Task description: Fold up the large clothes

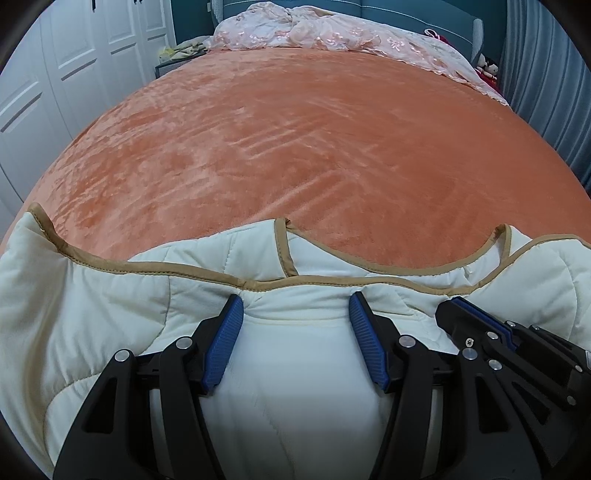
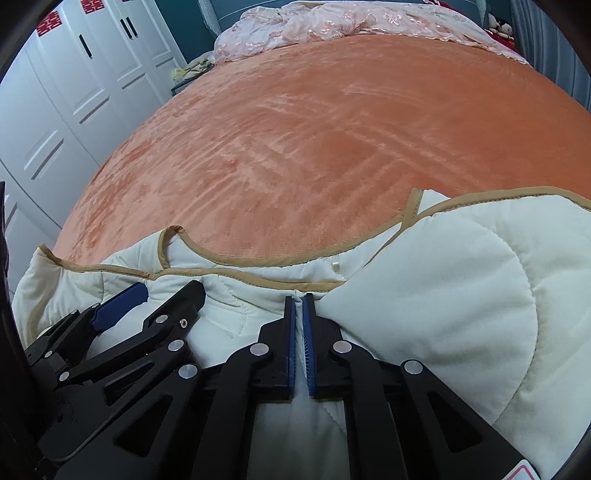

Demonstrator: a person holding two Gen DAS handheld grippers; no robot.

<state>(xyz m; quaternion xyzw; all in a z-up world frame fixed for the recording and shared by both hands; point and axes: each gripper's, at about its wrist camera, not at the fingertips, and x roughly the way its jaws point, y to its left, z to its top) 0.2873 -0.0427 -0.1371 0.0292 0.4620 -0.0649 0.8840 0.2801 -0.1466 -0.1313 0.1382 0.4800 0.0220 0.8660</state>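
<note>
A cream quilted garment (image 1: 110,295) with tan trim lies at the near edge of the bed, spread across the bottom of both views (image 2: 443,295). My left gripper (image 1: 297,304) stands open, its blue pads wide apart and their tips resting on the cloth just below the trimmed edge. It shows at the left of the right wrist view as well (image 2: 162,295). My right gripper (image 2: 299,297) is shut, with a fold of the garment pinched between its pad tips near the trim. In the left wrist view it sits close on the right (image 1: 448,304).
An orange plush blanket (image 1: 295,147) covers the bed beyond the garment. Pink lace bedding (image 1: 295,29) is piled at the headboard end. White wardrobe doors (image 1: 55,74) stand to the left and a blue-grey curtain (image 1: 546,92) to the right. A nightstand (image 1: 170,62) sits far left.
</note>
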